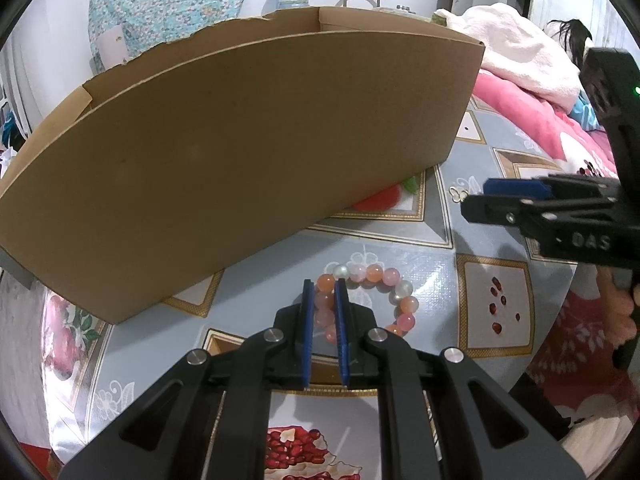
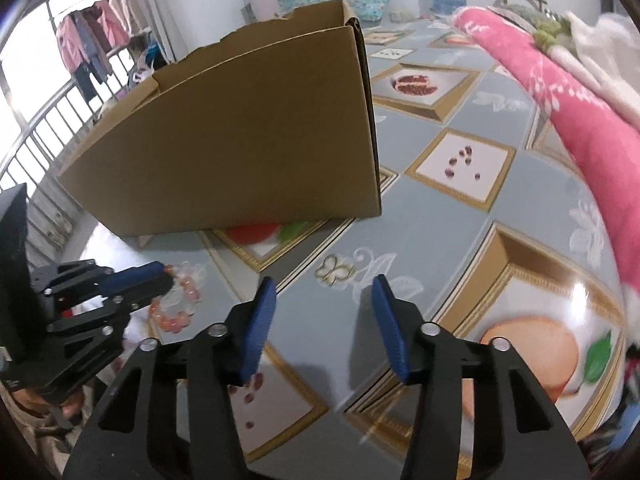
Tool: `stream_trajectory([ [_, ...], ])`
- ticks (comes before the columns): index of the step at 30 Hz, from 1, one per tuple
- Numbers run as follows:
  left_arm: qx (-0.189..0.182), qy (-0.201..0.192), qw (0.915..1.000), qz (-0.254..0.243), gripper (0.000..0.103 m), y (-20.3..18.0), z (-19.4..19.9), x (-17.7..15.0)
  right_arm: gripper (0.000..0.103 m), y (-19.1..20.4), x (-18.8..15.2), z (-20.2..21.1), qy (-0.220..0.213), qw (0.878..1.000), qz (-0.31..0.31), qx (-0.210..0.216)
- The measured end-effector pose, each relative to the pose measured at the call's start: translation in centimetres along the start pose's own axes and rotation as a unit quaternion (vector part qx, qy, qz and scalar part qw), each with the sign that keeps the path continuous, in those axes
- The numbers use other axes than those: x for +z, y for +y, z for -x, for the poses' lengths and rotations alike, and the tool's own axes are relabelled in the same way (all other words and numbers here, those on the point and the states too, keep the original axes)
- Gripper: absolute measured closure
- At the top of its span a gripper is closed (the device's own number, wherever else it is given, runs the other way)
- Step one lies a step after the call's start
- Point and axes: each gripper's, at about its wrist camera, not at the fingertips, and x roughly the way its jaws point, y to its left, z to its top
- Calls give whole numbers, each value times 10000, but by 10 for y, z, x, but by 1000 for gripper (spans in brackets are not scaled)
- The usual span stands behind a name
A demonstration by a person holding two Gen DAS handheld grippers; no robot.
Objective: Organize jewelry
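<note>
Bracelet (image 1: pixel 362 300): bead ring, flat on the table (image 1: pixel 420 252), just before the box (image 1: pixel 240 152). My left gripper (image 1: pixel 325 320) is nearly shut, pads pinching the ring's near-left arc. Right gripper (image 2: pixel 324 320): half open, empty, off to the bracelet's right. Lift looks like the left's job; the box opening lies up and beyond.

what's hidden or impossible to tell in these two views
- Inside of the cardboard box: both views see only its outer walls, so its contents are unknown.
- Bead bracelet: in the left wrist view the left gripper covers its near-left beads; in the right wrist view that gripper hides much of it.
- Tablecloth prints beneath the box: partly covered.
- Right gripper: the left wrist view shows it side on, gap unseen.
</note>
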Motion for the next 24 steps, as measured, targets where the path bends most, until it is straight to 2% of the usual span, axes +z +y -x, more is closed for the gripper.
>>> stream_trajectory([
  [5,21,3,10000,-30,93,-1,0,1,70,6,4,-4,-10,9989,442,-180],
  [11,26,14,10000,-35,93,-1,0,1,72,15,3,-8,-44,9941,1055,-261],
  [19,33,17,10000,-33,93,0,1,2,89,16,-2,-3,-9,9939,1098,-132],
  [24,32,40,10000,-56,93,0,1,2,89,16,-6,-1,-76,9952,966,-132],
])
